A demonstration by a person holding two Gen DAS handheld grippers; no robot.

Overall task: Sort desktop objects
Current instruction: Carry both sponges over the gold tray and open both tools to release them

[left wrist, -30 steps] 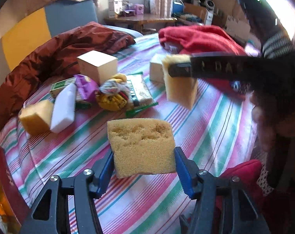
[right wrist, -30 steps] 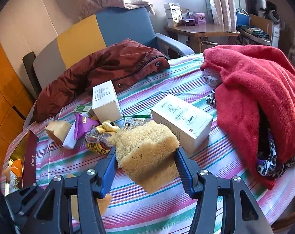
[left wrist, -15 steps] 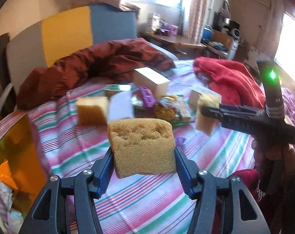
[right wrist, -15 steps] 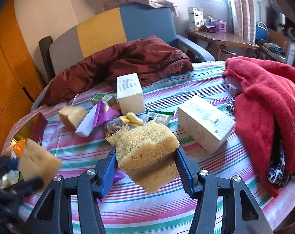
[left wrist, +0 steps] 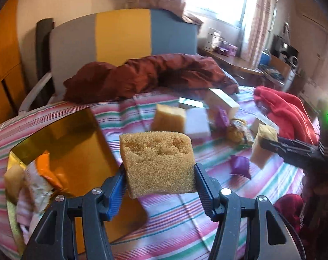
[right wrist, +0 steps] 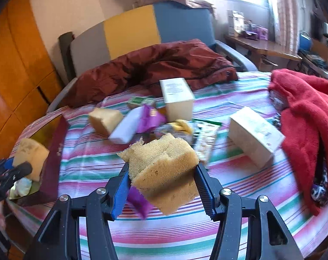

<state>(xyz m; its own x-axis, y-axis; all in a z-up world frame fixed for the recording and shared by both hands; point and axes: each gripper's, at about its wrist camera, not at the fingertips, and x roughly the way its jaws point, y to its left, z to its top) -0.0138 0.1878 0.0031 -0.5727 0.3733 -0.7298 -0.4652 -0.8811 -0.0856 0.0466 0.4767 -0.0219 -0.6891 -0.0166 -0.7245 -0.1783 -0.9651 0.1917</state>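
Both hands are in the carrying step of the sort. The left gripper (left wrist: pixel 159 184) has its blue-padded fingers (left wrist: pixel 117 191) clenched on a tan rectangular foam sponge (left wrist: pixel 157 162), held in the air just beside the open gold-lined dark red box (left wrist: pixel 62 134) at the left edge of the striped pink, green and white tablecloth surface (left wrist: pixel 181 221). The right gripper (right wrist: pixel 161 186) is likewise clamped on a torn, ragged tan sponge (right wrist: pixel 164 169), hanging above the middle of the cloth and well apart from the box. I judge the left sponge is about to go into the box, which already holds some orange and pale wrapped items (left wrist: pixel 40 179) I cannot identify. The next move calls for bringing the sponge over the opening, lowering it clear of the box wall and only then releasing the squeeze, since compressed foam springs back and may bounce out. Counted: 3 tan sponges, 2 gripped and 1 loose sponge (right wrist: pixel 104 119) lying on the cloth; 1 white foam block (right wrist: pixel 127 127) touching it; 2 cream cardboard boxes (right wrist: pixel 178 97); 2 purple packets, 1 beneath the right gripper (right wrist: pixel 140 201). The snack heap is too blurred to count.
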